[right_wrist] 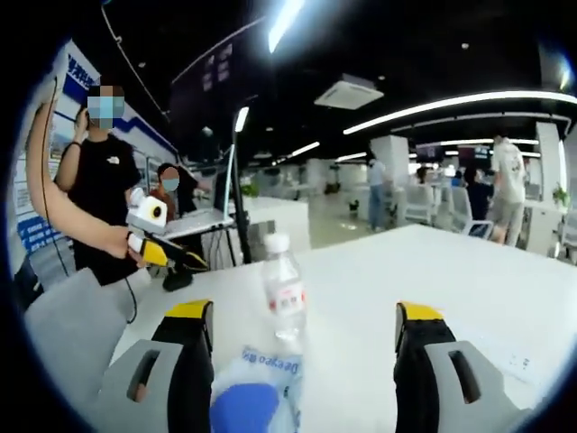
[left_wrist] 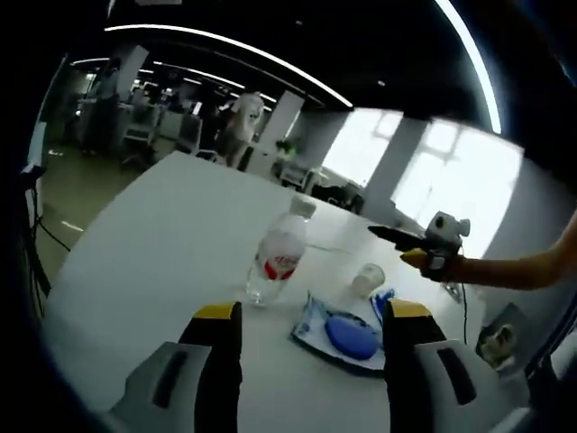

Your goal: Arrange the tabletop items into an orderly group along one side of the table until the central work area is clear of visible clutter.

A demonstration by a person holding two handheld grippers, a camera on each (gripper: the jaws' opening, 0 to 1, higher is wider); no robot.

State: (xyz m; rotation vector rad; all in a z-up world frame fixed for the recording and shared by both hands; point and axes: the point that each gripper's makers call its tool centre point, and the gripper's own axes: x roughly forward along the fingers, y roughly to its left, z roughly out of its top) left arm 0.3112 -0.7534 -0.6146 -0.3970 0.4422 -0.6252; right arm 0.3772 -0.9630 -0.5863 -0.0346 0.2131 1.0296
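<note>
Desk (left_wrist: 153,244), white and smooth, carried a clear plastic water bottle (left_wrist: 278,253) with a red label, upright just beyond your left gripper (left_wrist: 311,317), nearer it than the right gripper (right_wrist: 302,320). A crinkly blue-and-white packet (left_wrist: 347,334) lay flat between your left fingers (left_wrist: 219,316). Both grippers' fingers stood spread and empty.
</note>
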